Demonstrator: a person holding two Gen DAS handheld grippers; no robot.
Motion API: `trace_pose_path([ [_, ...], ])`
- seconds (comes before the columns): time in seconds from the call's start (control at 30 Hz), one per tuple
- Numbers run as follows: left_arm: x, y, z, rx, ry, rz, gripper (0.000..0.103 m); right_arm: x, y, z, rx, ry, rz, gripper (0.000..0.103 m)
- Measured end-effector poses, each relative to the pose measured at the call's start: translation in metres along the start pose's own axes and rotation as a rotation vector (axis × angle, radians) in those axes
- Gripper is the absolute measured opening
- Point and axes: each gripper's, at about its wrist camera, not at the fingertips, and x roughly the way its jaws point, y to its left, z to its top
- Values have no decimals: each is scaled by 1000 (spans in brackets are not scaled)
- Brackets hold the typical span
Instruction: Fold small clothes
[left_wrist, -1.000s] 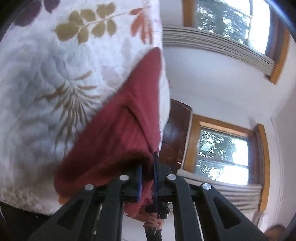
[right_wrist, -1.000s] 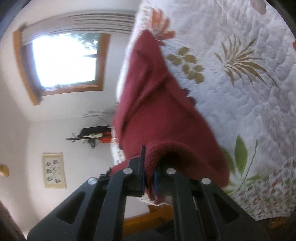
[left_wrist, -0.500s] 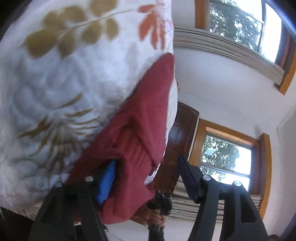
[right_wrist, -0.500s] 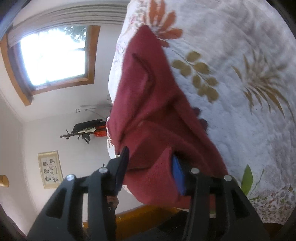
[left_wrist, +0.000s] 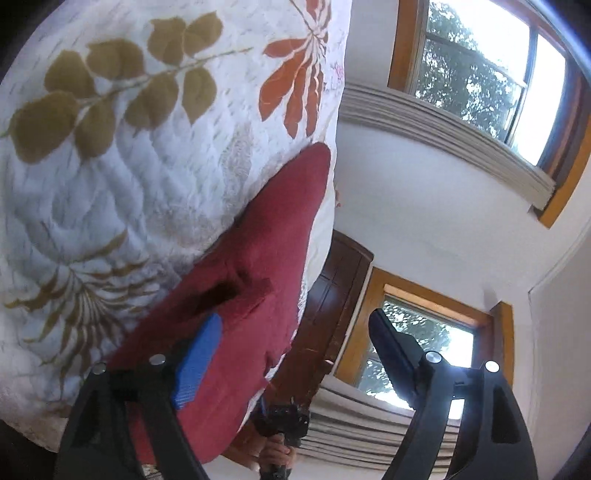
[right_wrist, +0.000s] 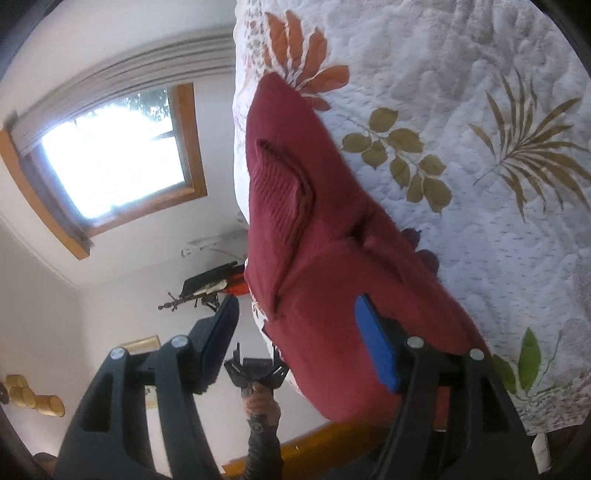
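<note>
On the bed's leaf-print quilt (left_wrist: 122, 177), a dark red knit garment (right_wrist: 325, 266) is lying near the edge. Both grippers are hovering beside it: the left gripper (left_wrist: 295, 350) and right gripper (right_wrist: 295, 332) are each showing fingers spread wide apart, gripping nothing.

left gripper (left_wrist: 295, 350) wide apart | red garment (left_wrist: 258, 258) on quilt (left_wrist: 110, 166)

Folded maroon knit garment (left_wrist: 258, 266) (ribbed) on quilt (left_wrist: 110, 166)
</note>
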Motion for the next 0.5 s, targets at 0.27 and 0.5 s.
trace_pose_path([
  [0.27, 11, -65, -13, 451, 93, 337, 93, -13, 29, -16, -216, 28, -192, 66],
  [0.5, 45, -74, -34, 716, 248, 567, 95, -3, 45, -35, -559, 21, -518, 65],
])
